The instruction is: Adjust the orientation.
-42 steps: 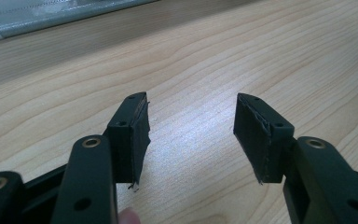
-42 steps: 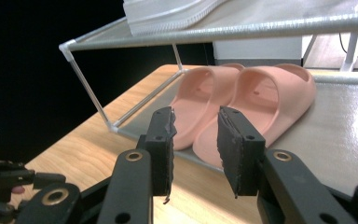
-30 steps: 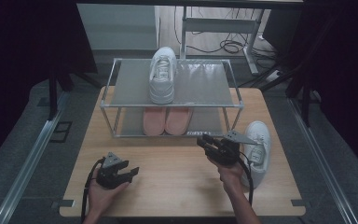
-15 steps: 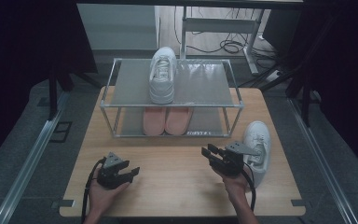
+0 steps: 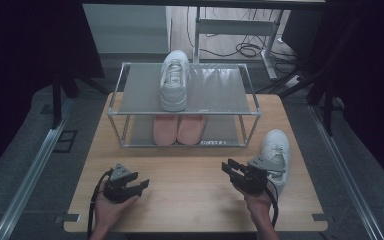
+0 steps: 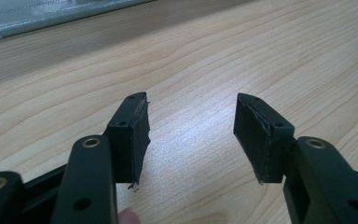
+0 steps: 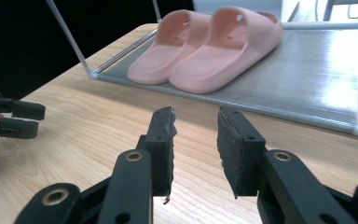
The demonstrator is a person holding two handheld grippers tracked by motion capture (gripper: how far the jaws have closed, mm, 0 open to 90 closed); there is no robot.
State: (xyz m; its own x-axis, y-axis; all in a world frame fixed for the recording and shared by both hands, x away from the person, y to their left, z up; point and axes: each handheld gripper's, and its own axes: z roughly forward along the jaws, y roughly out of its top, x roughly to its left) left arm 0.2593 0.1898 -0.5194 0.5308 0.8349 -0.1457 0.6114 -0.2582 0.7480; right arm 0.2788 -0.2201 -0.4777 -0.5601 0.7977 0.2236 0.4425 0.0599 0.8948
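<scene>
At the near left of the wooden table (image 5: 195, 190), the left gripper (image 5: 141, 186) rests in the person's left hand (image 5: 111, 212), with the forearm cut off by the bottom edge of the high view. Its jaws stand well apart with only bare wood between them, as the left gripper view shows; a fingertip just pokes in at the bottom edge there.

At the far middle stands the two-shelf rack (image 5: 115, 112). A white sneaker (image 5: 174, 80) sits on its top shelf, toe toward the near side. The pair of pink slippers (image 5: 179, 129) lies on the lower shelf, their far ends hidden under the top shelf; the right gripper view shows them whole, side by side (image 7: 205, 46).

Right of middle, the right gripper (image 5: 228, 167) is held low over the table, pointing left and far. Its jaws have just been closing, yet a gap is left and nothing lies in it. Touching or just beside its right flank lies a second white sneaker (image 5: 276, 150) near the right edge, its near end hidden behind the gripper and the right hand (image 5: 257, 202); I cannot tell whether they touch.
</scene>
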